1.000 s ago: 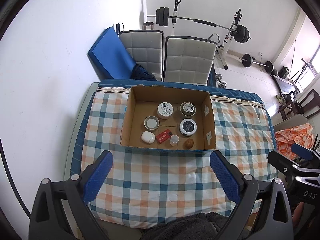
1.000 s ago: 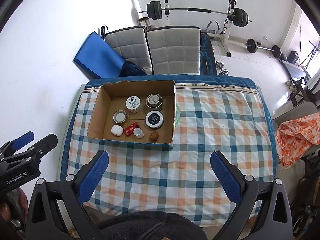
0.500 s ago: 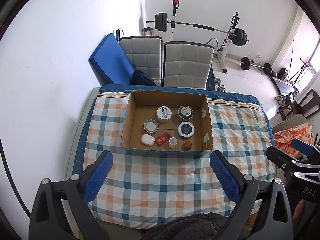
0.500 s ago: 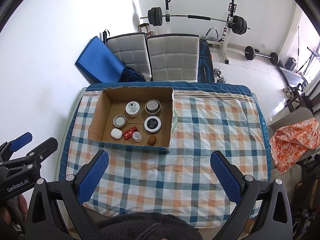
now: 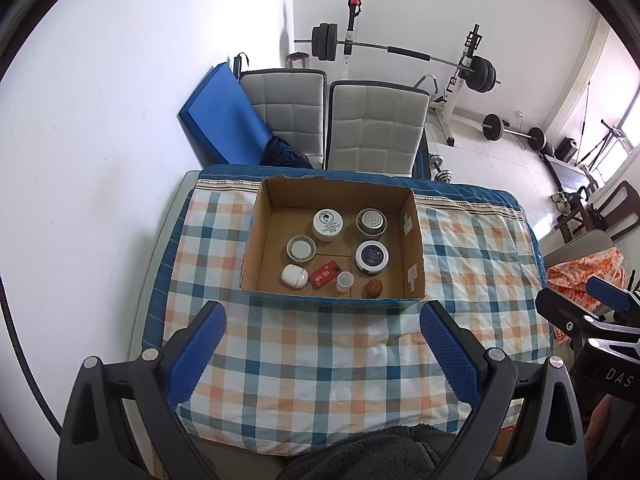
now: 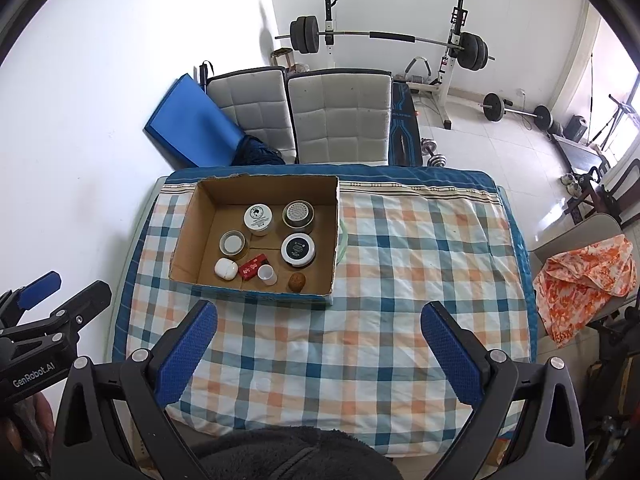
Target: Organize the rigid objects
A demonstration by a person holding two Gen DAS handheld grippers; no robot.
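Note:
A cardboard box (image 5: 412, 240) (image 6: 188, 232) stands on the far part of a plaid-covered table (image 5: 320, 360) (image 6: 400, 280). Inside it are a white-lidded jar (image 5: 327, 223), a perforated tin (image 5: 371, 221), a black-lidded jar (image 5: 371, 256), a small clear jar (image 5: 301, 248), a white earbud case (image 5: 294, 275), a red packet (image 5: 325, 275), a small white cup (image 5: 345, 281) and a brown nut (image 5: 373, 288). My left gripper (image 5: 322, 320) is open and empty, high above the near table. My right gripper (image 6: 319, 320) is open and empty too, right of the box.
Two grey padded chairs (image 5: 376, 128) and a blue mat (image 5: 224, 128) stand behind the table against a white wall. A barbell rack (image 5: 400, 52) and weights are farther back. An orange cloth (image 6: 580, 276) lies on a chair at the right.
Both grippers have pulled back and up from the table, so the box looks smaller and farther. Both stay open and empty.

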